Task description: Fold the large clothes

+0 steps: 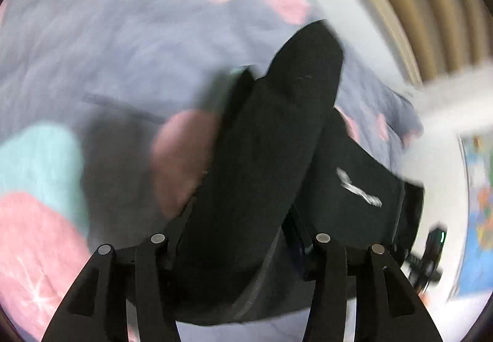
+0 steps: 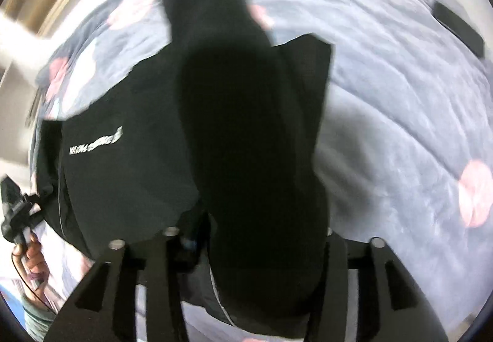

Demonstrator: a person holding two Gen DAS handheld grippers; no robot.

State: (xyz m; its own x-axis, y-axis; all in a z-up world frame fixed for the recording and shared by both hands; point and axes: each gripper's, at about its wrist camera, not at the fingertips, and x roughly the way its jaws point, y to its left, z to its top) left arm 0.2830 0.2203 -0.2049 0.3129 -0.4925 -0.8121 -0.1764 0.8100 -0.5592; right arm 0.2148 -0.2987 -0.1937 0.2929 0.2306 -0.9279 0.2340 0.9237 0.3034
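Your left gripper point(image 1: 243, 252) holds a fold of the black garment point(image 1: 277, 132); the cloth runs up between its fingers. Your right gripper point(image 2: 246, 249) also has the black garment point(image 2: 246, 113) bunched between its fingers, pinched tight. The garment hangs over the bed, on a gray blanket point(image 2: 400, 89) with pink spots. White letters point(image 2: 95, 143) show on the flat part of the cloth. In the right view, your left hand point(image 2: 34, 258) shows low at the left edge. Both pictures are blurry.

A line of white lettering point(image 2: 95, 141) is showing upside down on the black garment point(image 2: 129, 163), too blurred to be read; no other text is appearing.
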